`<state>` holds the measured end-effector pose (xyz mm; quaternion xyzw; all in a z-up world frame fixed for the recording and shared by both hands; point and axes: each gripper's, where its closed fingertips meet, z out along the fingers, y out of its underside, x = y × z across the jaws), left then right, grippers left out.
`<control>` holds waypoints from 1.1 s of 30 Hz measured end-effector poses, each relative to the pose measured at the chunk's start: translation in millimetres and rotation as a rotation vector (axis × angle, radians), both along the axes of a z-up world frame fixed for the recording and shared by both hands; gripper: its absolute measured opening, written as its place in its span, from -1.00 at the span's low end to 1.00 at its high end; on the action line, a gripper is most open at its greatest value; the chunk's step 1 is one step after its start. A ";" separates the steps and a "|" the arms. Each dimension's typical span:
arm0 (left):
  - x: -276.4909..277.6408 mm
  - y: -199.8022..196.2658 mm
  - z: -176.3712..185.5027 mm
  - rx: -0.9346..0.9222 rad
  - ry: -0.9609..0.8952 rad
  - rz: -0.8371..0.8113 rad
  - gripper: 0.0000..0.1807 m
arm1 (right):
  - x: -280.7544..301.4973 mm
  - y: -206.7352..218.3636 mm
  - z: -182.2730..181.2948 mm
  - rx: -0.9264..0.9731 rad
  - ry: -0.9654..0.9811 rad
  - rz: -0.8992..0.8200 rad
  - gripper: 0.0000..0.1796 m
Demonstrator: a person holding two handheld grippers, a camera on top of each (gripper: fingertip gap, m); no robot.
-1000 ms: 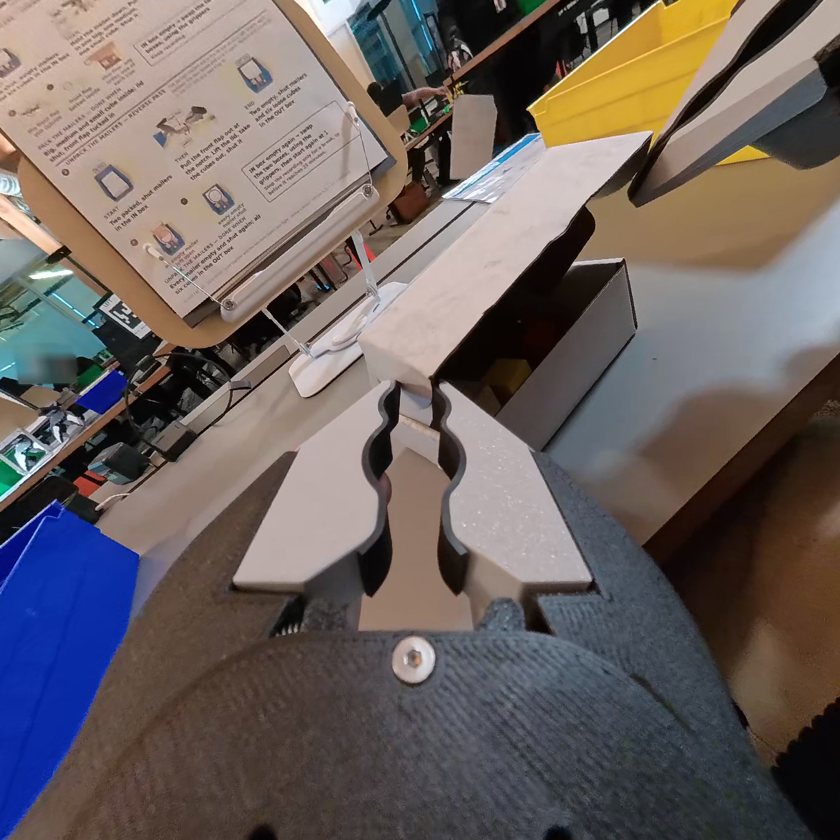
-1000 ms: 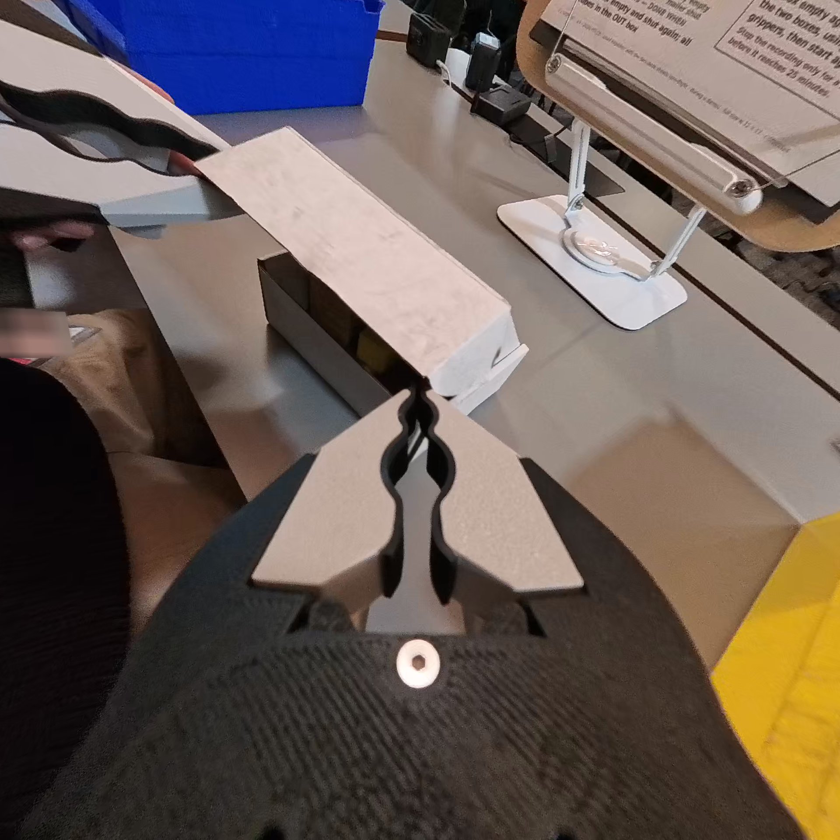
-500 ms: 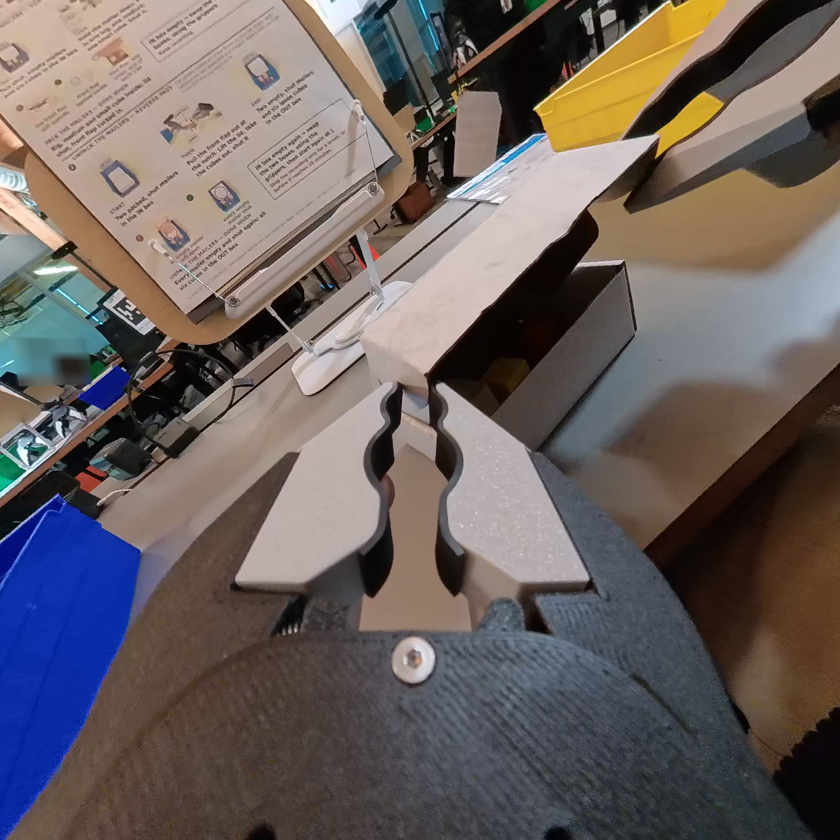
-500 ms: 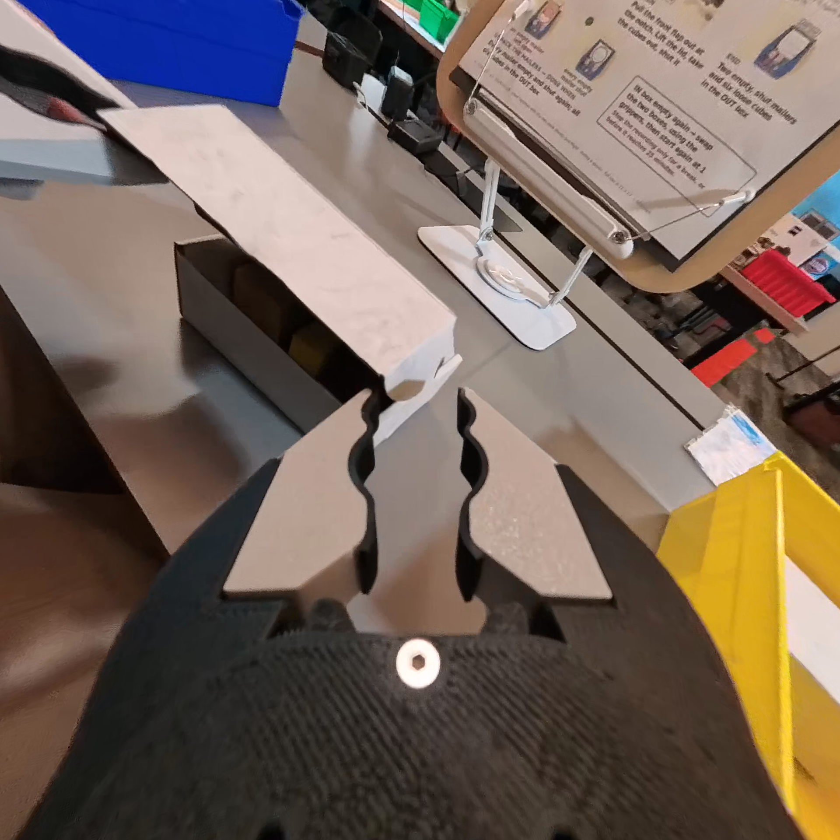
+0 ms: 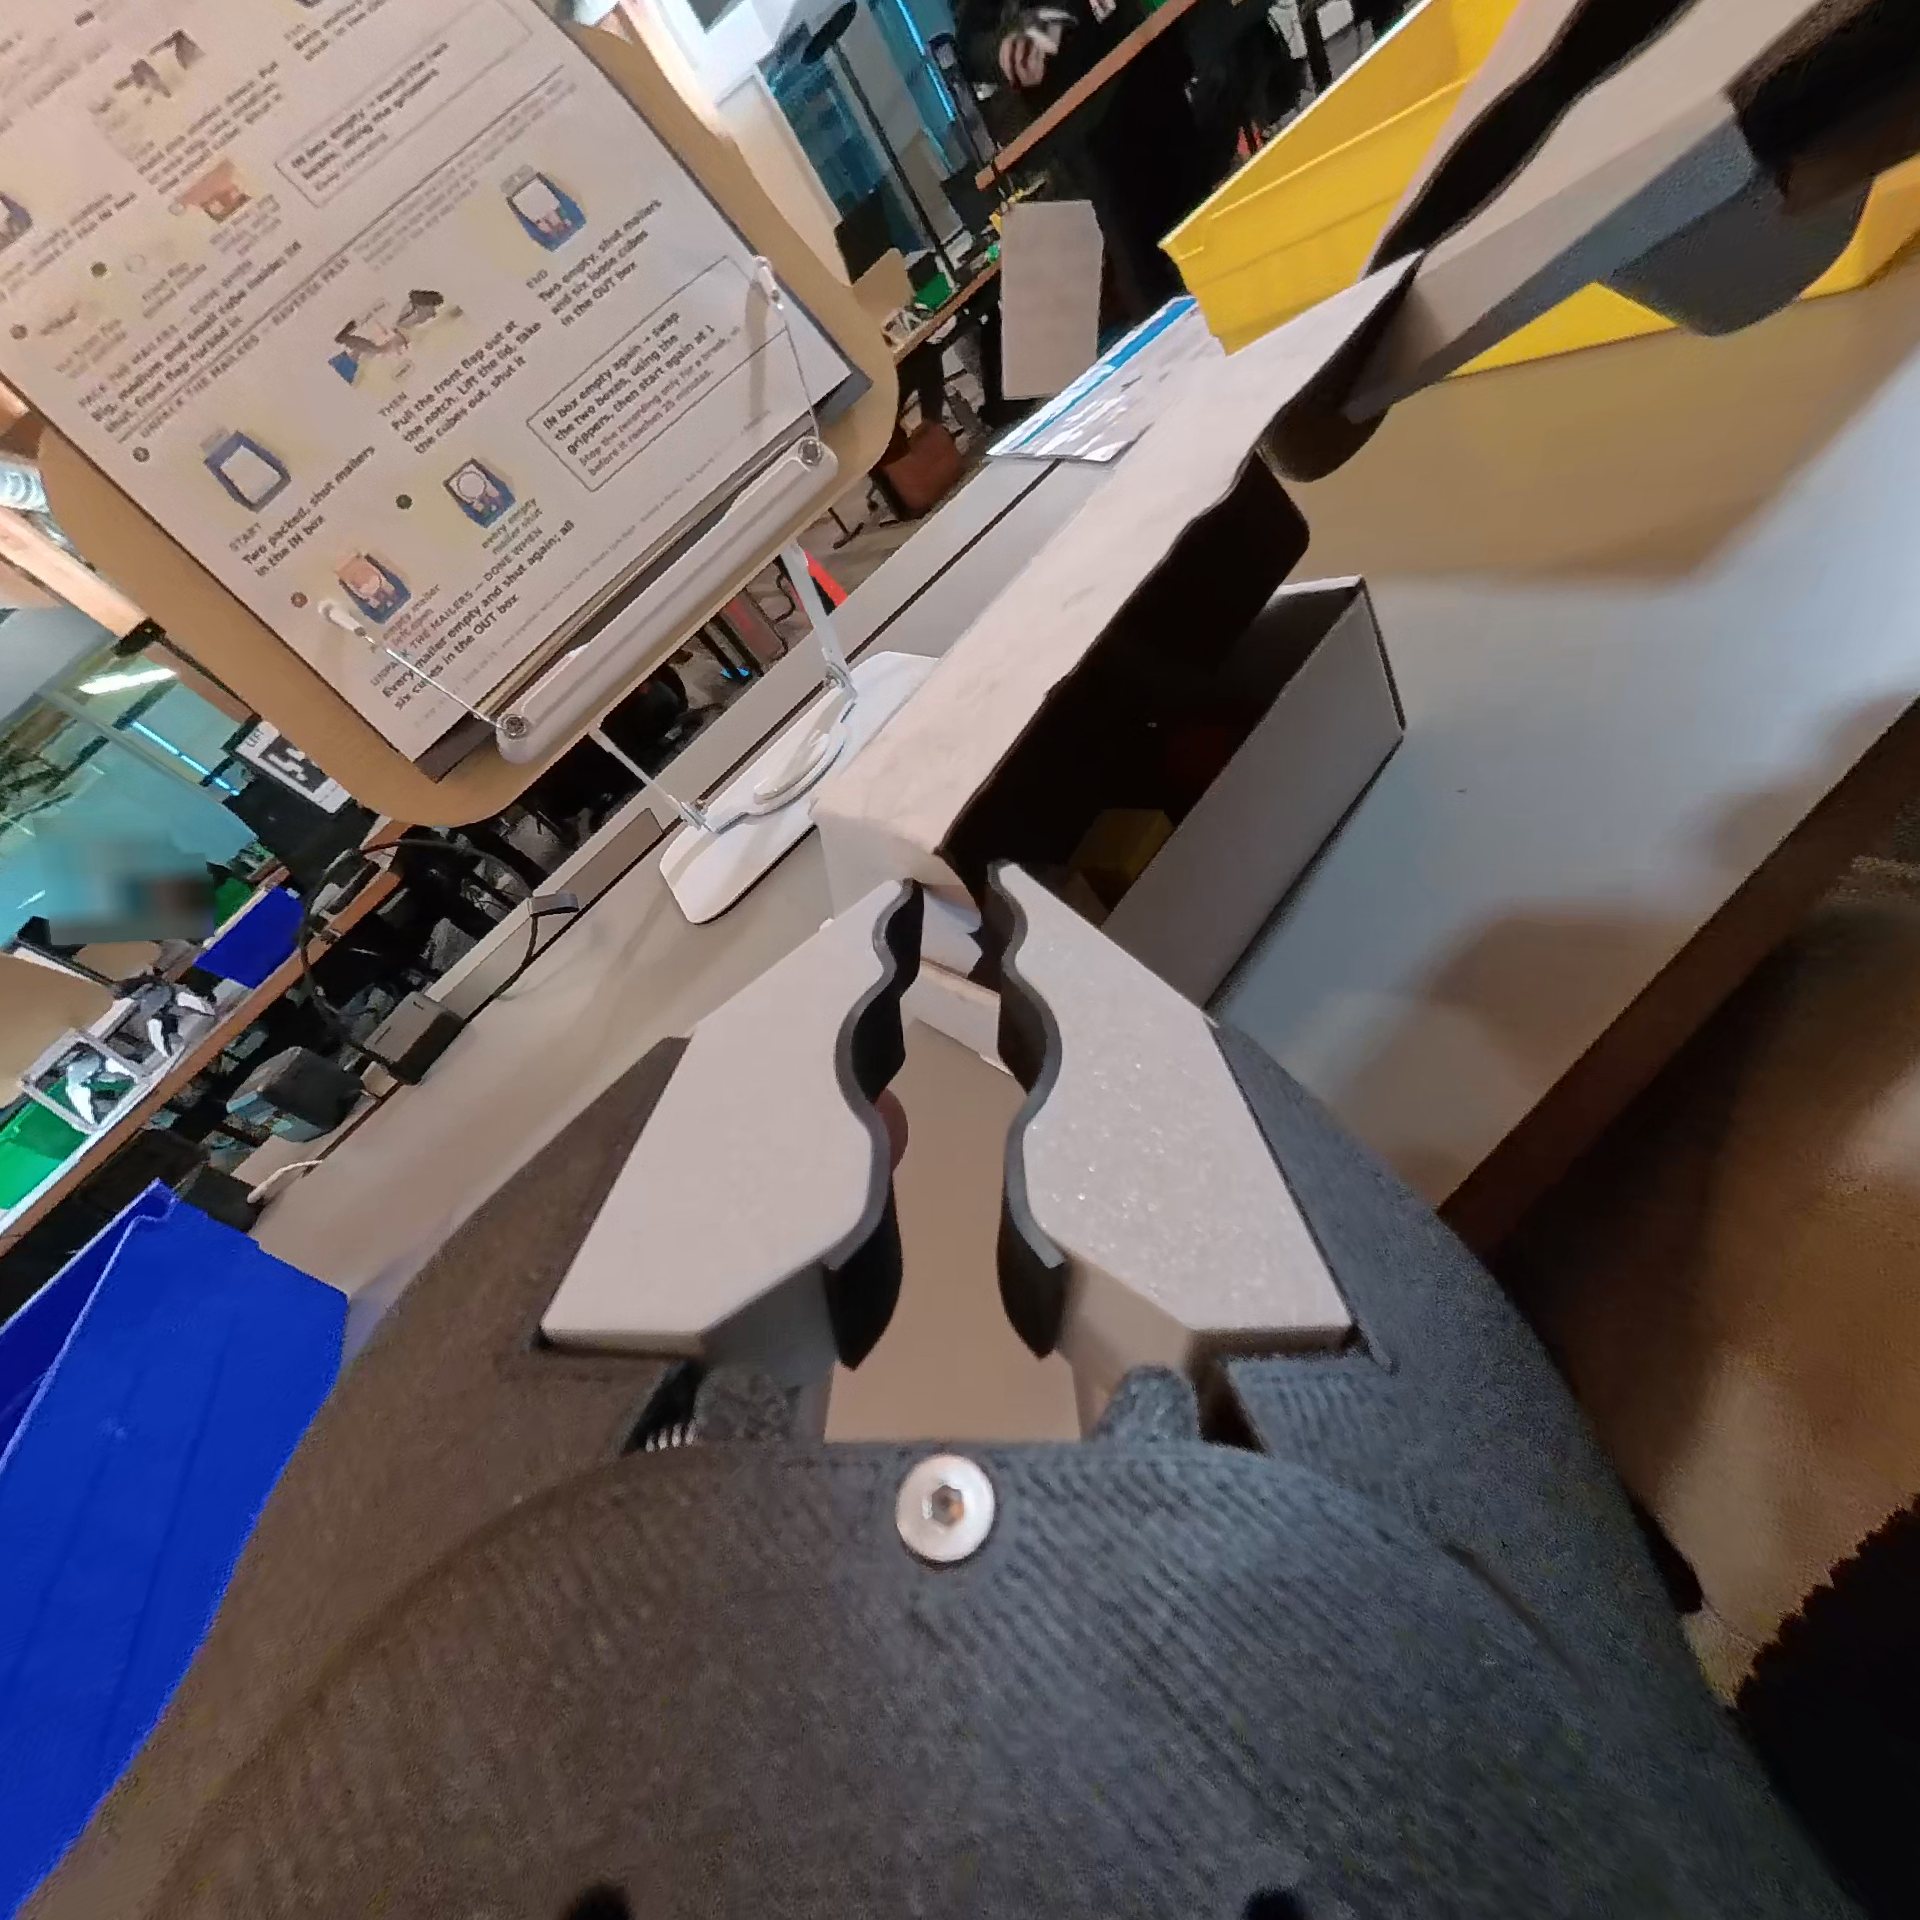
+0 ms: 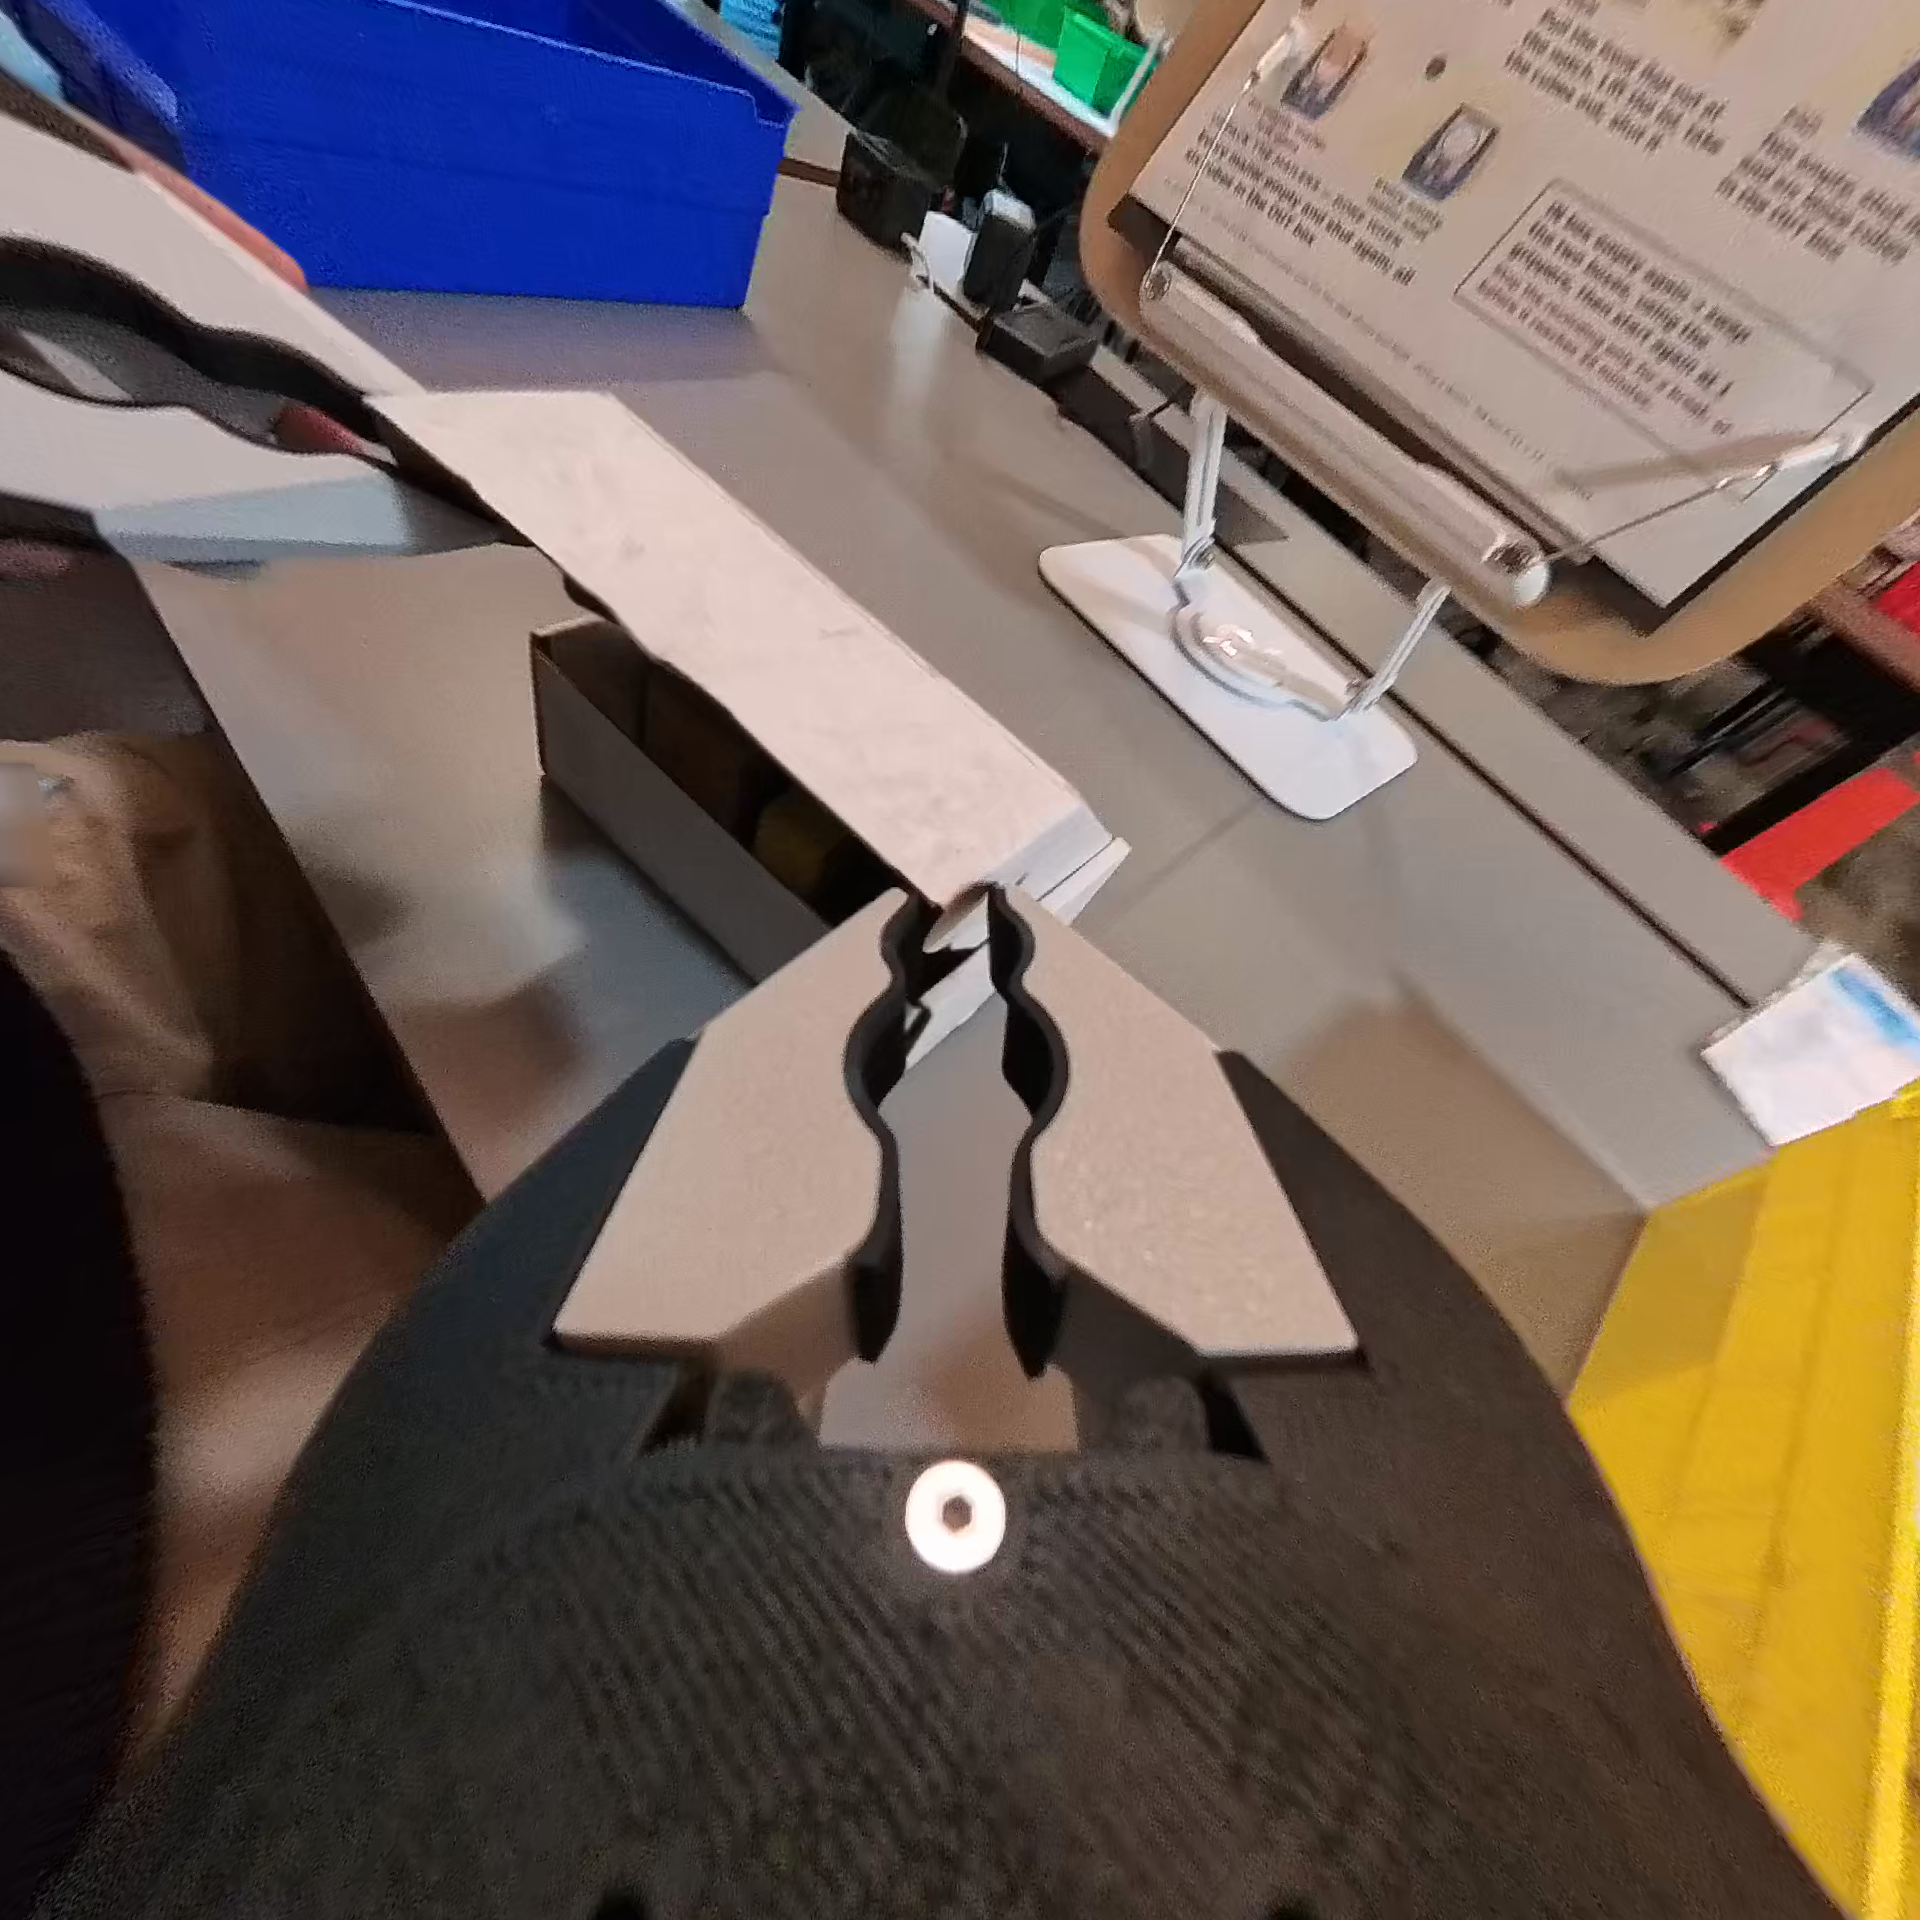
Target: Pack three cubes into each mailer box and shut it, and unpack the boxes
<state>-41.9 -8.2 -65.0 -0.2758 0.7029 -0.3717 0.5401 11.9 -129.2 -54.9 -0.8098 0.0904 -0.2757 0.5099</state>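
A white mailer box (image 5: 1278, 790) stands on the grey table with its lid (image 5: 1091, 623) lifted at a slant. A yellow cube (image 5: 1127, 847) and a red cube (image 5: 1205, 748) show in the dark inside. My left gripper (image 5: 954, 899) is shut on the lid's near corner flap. My right gripper (image 5: 1371, 332) holds the lid's far corner at the upper right. In the right wrist view my right gripper (image 6: 956, 914) is shut on the lid's (image 6: 748, 644) corner flap, and a yellow cube (image 6: 800, 831) shows under the lid. The left gripper (image 6: 364, 436) pinches the opposite corner.
An instruction board (image 5: 416, 364) on a white stand (image 6: 1226, 665) rises behind the box. A blue bin (image 6: 468, 135) sits at the table's left end and a yellow bin (image 6: 1766, 1455) at its right end. The box lies close to the table's front edge (image 5: 1621, 1029). There is about 15 cm between the tips of the two grippers.
The right gripper was shut on the lid corner, opened and drew back half a second ago, and is now shut on the corner flap again. The left gripper kept its hold.
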 end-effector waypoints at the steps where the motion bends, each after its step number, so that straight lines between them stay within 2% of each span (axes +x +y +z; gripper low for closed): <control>1: -1.3 -1.4 -0.9 0.003 0.007 -0.006 -0.90 | -0.3 -0.6 -1.1 0.002 0.033 0.001 -0.88; 12: -5.3 -7.6 -20.7 -0.008 0.129 -0.043 -0.90 | -3.0 -5.9 -24.9 -0.108 0.200 -0.007 -0.89; 24: 0.3 -4.7 -44.5 0.051 0.181 -0.021 -0.89 | 1.0 -4.4 -44.0 -0.144 0.246 -0.012 -0.89; 31: 4.2 -3.4 -54.1 0.040 0.216 -0.017 -0.80 | 1.7 -1.1 -46.6 -0.140 0.246 -0.008 -0.89; 33: 3.1 -5.6 -55.9 0.007 0.244 -0.033 -0.73 | 1.8 -0.9 -48.1 -0.142 0.246 -0.004 -0.89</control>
